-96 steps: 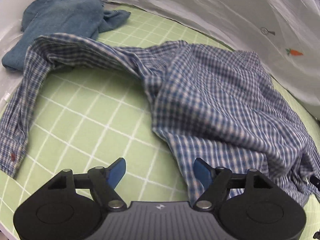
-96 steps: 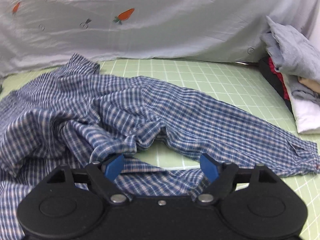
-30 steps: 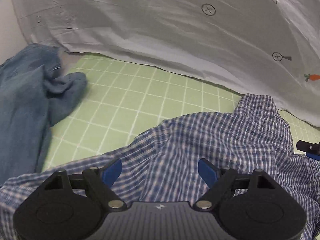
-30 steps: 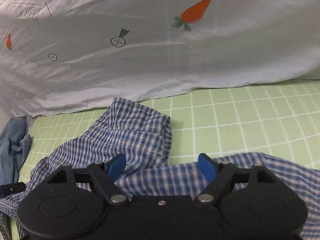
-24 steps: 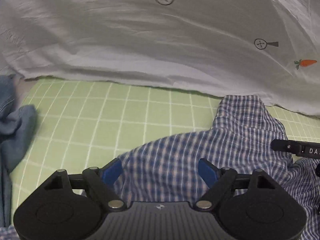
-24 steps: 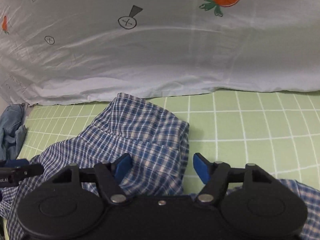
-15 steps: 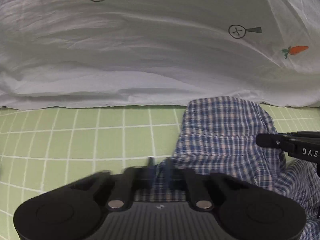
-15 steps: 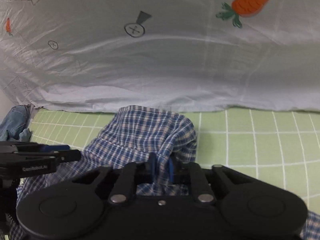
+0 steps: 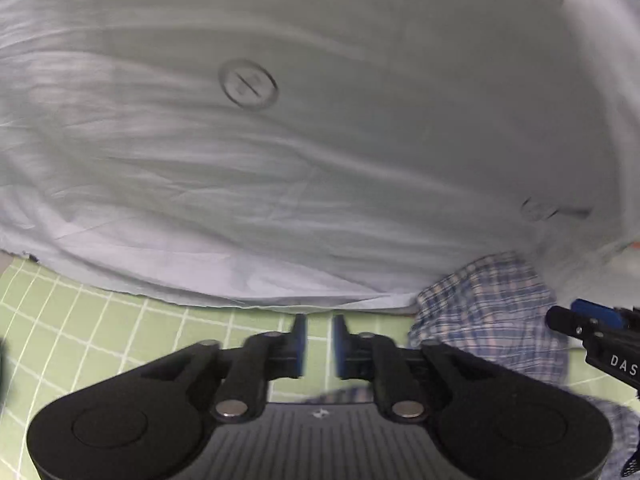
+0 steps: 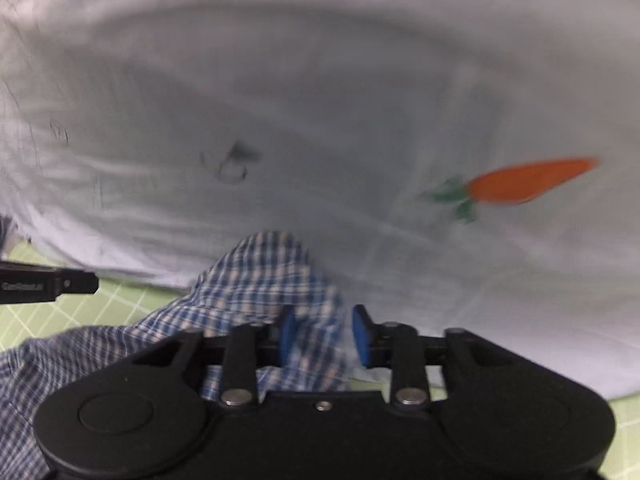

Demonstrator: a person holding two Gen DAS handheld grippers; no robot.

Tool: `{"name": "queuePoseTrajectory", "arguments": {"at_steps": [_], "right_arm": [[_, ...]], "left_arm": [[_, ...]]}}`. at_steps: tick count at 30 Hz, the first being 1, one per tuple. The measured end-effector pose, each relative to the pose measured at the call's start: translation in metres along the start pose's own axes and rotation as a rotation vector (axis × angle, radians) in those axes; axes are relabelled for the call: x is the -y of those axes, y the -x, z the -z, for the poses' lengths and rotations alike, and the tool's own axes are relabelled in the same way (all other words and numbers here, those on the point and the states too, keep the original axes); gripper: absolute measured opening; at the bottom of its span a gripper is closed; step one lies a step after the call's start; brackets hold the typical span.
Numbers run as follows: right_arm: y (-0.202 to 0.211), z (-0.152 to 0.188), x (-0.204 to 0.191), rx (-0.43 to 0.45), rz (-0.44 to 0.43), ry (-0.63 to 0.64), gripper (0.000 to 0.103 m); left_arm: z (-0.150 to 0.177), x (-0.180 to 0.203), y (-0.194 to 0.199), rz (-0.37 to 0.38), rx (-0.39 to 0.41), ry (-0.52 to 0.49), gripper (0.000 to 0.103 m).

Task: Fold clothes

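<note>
Checked shirt [image 10: 256,288] bunched on the green gridded desk [image 9: 100,320] against the white sheet [image 9: 320,160]; left gripper [image 9: 320,346] opening, empty; right gripper [image 10: 322,336] opening, cloth between unpressed fingers [image 10: 286,334]; release fully, then regrasp a clean edge.

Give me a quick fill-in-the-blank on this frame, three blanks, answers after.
1. The shirt has a blue and white ____ pattern.
2. The orange print on the sheet is a ____.
3. The mat under the shirt is ____ with white grid lines.

Answers: checked; carrot; green
</note>
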State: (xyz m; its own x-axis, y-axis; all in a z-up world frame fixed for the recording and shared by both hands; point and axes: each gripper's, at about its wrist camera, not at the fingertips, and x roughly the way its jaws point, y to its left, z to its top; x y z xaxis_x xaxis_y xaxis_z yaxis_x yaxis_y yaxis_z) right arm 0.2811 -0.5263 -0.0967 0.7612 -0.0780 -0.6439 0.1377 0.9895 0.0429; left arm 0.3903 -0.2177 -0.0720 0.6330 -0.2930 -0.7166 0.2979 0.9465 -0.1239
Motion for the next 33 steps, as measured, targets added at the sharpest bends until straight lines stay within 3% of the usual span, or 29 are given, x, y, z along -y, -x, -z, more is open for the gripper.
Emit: {"name": "queuePoseTrajectory", "arguments": {"at_steps": [1, 3, 5, 7, 13, 17, 22, 29, 33], "right_arm": [[0.02, 0.007, 0.006, 0.02, 0.007, -0.02, 0.063], [0.06, 0.02, 0.017, 0.06, 0.022, -0.061, 0.072], [0.103, 0.042, 0.031, 0.067, 0.034, -0.096, 0.073], [0.148, 0.08, 0.042, 0.031, 0.055, -0.114, 0.076], [0.25, 0.214, 0.058, -0.156, 0.122, -0.176, 0.077], [0.293, 0.276, 0.047, -0.224, 0.15, -0.237, 0.077], [0.326, 0.32, 0.044, -0.278, 0.169, -0.287, 0.077], [0.355, 0.344, 0.042, -0.29, 0.14, -0.296, 0.073], [0.362, 0.349, 0.036, -0.296, 0.074, -0.284, 0.052]], "left_arm": [[0.005, -0.004, 0.017, 0.006, 0.02, 0.003, 0.042], [0.025, -0.015, 0.055, -0.003, 0.027, 0.009, 0.049], [0.054, -0.028, 0.095, -0.022, 0.014, 0.02, 0.053], [0.091, -0.042, 0.137, -0.049, -0.02, 0.037, 0.065], [0.205, -0.083, 0.239, -0.142, -0.136, 0.158, 0.071], [0.269, -0.097, 0.283, -0.214, -0.187, 0.229, 0.073], [0.322, -0.102, 0.303, -0.209, -0.241, 0.292, 0.073], [0.349, -0.091, 0.312, -0.139, -0.292, 0.256, 0.073], [0.358, -0.088, 0.311, -0.15, -0.315, 0.243, 0.073]]}}
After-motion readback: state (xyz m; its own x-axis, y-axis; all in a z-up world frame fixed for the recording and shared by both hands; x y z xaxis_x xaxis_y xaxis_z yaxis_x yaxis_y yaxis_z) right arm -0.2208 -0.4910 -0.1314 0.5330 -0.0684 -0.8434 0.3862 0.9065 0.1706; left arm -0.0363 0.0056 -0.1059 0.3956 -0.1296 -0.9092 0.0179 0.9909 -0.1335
